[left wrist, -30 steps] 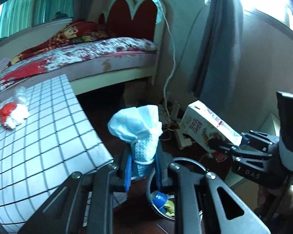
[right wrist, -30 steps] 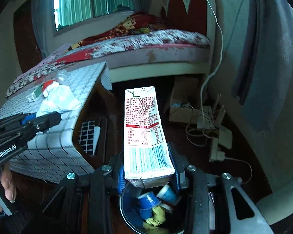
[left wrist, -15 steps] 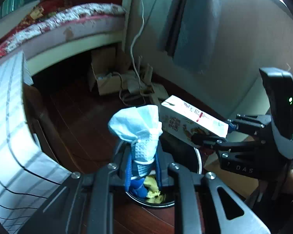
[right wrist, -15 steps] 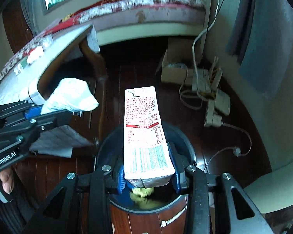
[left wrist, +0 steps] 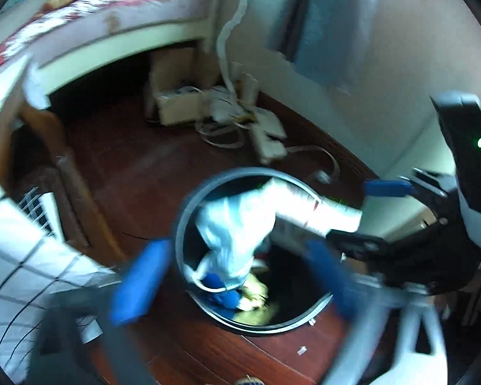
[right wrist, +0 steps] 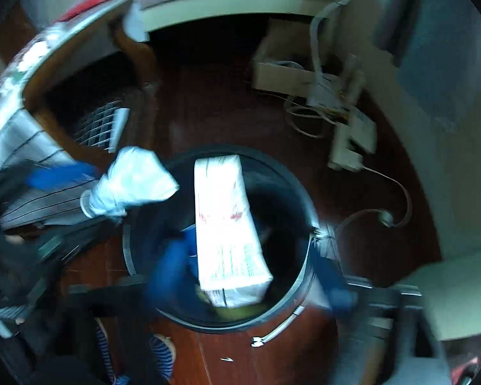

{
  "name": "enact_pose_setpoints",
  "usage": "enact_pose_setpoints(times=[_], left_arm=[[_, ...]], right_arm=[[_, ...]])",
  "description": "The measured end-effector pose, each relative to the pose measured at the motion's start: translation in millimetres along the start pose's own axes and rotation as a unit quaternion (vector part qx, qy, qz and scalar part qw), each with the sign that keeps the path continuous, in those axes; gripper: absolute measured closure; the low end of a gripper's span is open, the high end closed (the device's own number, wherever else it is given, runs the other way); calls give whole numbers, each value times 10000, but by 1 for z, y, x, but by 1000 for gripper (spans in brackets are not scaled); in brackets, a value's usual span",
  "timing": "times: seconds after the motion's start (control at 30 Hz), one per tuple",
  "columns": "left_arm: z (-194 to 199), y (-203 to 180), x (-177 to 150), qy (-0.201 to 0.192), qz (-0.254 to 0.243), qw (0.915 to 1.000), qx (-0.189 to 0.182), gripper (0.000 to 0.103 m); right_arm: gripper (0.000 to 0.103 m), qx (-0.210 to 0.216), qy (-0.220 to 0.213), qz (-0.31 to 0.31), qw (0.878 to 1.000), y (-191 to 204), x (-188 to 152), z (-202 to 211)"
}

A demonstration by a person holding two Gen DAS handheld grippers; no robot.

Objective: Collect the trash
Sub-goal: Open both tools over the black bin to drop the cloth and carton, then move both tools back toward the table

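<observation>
Over the bin [left wrist: 189, 205], the left gripper [left wrist: 231, 276] and the right gripper [right wrist: 247, 276] had both just spread their jaws wide, gripping nothing. A crumpled face mask [left wrist: 234, 234] and a carton [right wrist: 227, 224] were dropping inside the bin's rim.

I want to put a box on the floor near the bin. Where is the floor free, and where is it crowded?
Free: the dark wood floor between the bin and the bed frame, and the strip between the bin and the checked table. Crowded: by the wall, where a cardboard box, power strips and loose cables lie.
</observation>
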State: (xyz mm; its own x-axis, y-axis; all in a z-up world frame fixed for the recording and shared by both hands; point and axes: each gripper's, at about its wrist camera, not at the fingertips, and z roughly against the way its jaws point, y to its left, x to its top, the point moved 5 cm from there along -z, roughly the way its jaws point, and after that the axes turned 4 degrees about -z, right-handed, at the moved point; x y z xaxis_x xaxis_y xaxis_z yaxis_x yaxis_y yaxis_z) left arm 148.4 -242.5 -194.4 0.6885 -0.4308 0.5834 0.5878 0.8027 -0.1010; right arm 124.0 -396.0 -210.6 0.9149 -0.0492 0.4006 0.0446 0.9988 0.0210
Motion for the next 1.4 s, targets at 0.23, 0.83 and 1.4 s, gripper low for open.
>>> enact_pose_setpoints(times=[0.23, 0.83, 1.4], left_arm=[[16, 19, -3, -214, 202, 9984, 477, 1], [54, 32, 10, -682, 191, 9947, 740, 1], [113, 80, 8, -1163, 607, 9844, 1174, 1]], right_arm=[[1, -260, -184, -208, 9993, -9, 5, 9], [1, -214, -751, -129, 9969, 10, 18, 39], [1, 71, -1450, 137, 9893, 69, 47, 76]])
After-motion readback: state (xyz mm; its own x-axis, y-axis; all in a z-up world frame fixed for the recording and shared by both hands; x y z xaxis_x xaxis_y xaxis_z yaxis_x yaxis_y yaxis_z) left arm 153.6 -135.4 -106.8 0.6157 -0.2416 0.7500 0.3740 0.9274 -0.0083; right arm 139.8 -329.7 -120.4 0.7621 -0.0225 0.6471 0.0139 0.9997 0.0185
